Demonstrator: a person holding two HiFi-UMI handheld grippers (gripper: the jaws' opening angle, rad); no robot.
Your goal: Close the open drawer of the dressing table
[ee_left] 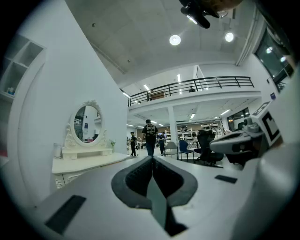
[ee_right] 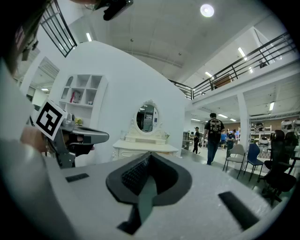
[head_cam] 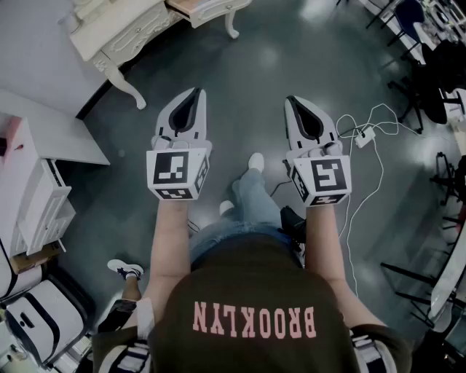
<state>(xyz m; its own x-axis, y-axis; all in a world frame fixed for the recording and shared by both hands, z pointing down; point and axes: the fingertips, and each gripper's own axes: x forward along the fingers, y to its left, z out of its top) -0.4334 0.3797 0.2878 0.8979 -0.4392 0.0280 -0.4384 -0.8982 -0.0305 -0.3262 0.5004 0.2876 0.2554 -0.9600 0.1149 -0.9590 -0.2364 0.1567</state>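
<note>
Arms [head_cam: 172, 237] outstretched, left tool [head_cam: 197, 92] and right tool [head_cam: 290, 99] level, closed.

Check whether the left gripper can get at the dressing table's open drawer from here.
Probably not yet. The left gripper, jaws shut, is well short of the open drawer of the dressing table. Only floor lies between, so nothing blocks it; stepping closer should do.

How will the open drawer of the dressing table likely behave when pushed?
The drawer looks rigid, so it should probably slide in straight. The dressing table stands on slim curved legs, so a hard push might shift it.
</note>
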